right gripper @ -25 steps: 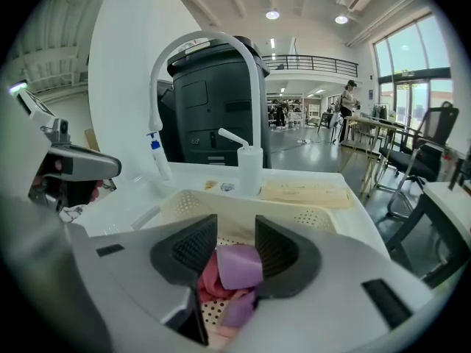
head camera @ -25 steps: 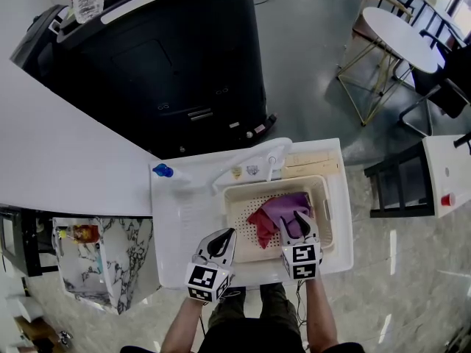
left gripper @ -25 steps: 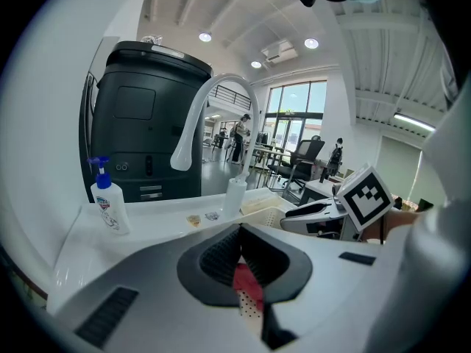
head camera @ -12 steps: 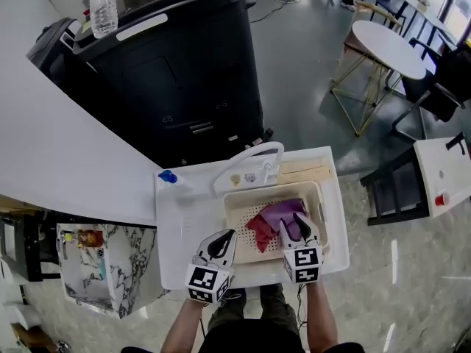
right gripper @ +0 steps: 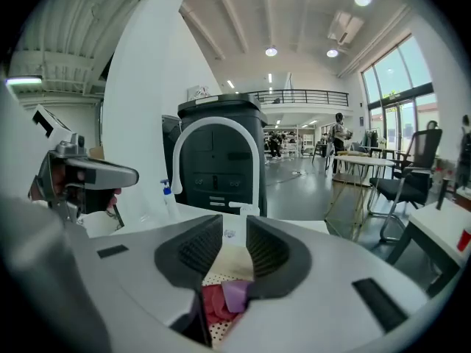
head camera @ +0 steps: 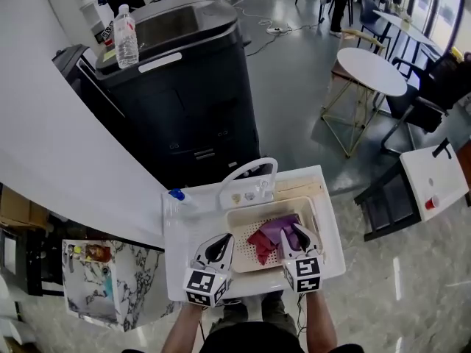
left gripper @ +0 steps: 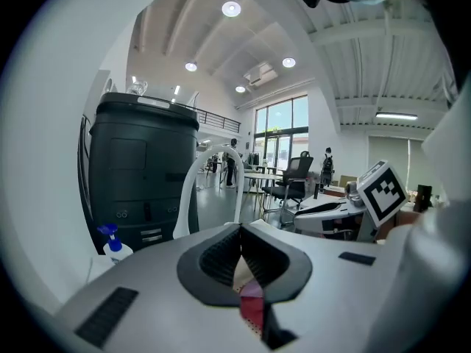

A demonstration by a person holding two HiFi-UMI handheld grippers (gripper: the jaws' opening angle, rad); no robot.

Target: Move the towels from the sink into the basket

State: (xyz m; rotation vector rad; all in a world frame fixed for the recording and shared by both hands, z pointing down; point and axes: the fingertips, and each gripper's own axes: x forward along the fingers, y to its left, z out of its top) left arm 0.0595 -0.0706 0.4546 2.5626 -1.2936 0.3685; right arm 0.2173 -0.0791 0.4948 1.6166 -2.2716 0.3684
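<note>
A red towel [head camera: 259, 244] and a purple towel [head camera: 281, 228] lie crumpled in the cream perforated basin [head camera: 243, 230] of the white sink unit [head camera: 180, 234]. My right gripper [head camera: 300, 231] hovers over the basin's near right part, above the purple towel [right gripper: 235, 294] and the red towel [right gripper: 212, 304]. Its jaws have just been closing, a gap still shows and nothing is between them. My left gripper [head camera: 225, 237] hangs over the basin's near left rim, jaws shut on nothing [left gripper: 241, 230]. No separate basket is in view.
A white arched faucet [head camera: 250, 175] stands behind the basin, with a blue-capped spray bottle [head camera: 176, 195] at the counter's back left. Beyond is a tall black bin [head camera: 176, 87] with a water bottle [head camera: 126, 37] on top. A round table [head camera: 366, 70] and chairs stand far right.
Both grippers have risen above the sink. The right jaws have narrowed. The towels lie where they were in the basin.
</note>
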